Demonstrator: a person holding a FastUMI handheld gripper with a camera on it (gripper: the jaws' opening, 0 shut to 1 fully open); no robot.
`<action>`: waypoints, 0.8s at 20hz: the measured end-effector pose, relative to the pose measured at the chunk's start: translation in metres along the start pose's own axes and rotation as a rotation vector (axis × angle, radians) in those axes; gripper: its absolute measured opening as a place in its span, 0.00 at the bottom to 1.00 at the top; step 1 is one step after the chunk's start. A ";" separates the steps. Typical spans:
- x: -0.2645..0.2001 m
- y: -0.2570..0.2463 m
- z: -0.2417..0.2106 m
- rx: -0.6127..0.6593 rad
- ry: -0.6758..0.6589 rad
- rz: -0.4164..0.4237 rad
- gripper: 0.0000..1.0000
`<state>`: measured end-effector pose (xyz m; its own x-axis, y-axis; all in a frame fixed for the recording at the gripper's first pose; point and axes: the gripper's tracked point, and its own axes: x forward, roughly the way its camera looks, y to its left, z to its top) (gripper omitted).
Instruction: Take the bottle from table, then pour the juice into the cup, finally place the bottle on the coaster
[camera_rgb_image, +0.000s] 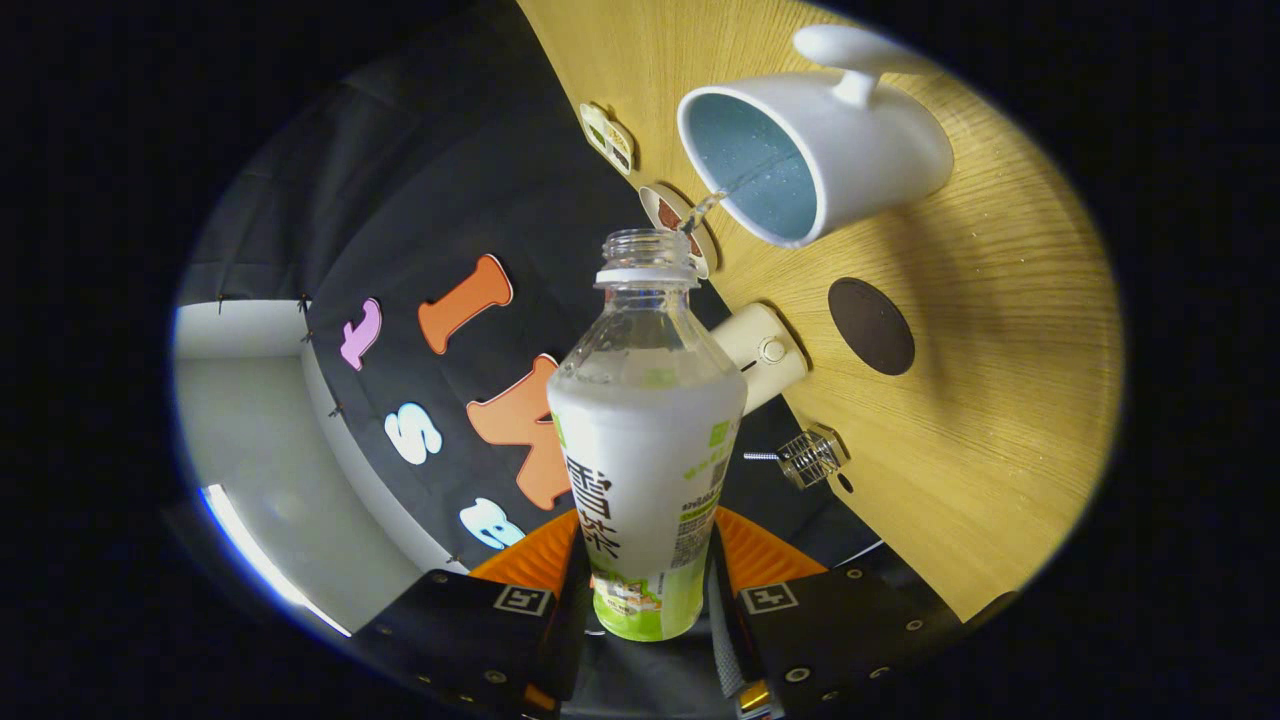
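My gripper (648, 590) is shut on a clear plastic bottle (648, 440) with a white and green label; both fingers press on its lower body. The bottle has no cap and is tipped over hard, its open mouth aimed at the white mug (830, 150). A thin stream of clear liquid (705, 207) runs from the bottle's mouth over the mug's rim into its pale blue inside. The mug stands on the wooden table (1000, 380), handle turned away from me. A dark round coaster (871, 326) lies flat on the table, beside the mug and just beyond the bottle's shoulder.
A white cylinder with a round button (762, 356) stands at the table's edge by the coaster. A small wire object (812, 455) sits near it. Two picture cards (608, 138) (672, 212) lie along the table's edge near the mug.
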<state>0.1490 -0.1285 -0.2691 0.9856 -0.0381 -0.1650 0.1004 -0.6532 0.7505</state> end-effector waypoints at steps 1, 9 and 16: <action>0.001 0.002 -0.001 0.011 0.001 0.005 0.54; -0.002 0.011 0.001 0.086 0.004 0.031 0.54; -0.005 0.020 0.011 0.166 -0.011 0.076 0.55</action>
<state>0.1446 -0.1498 -0.2602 0.9879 -0.0995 -0.1192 0.0009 -0.7642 0.6450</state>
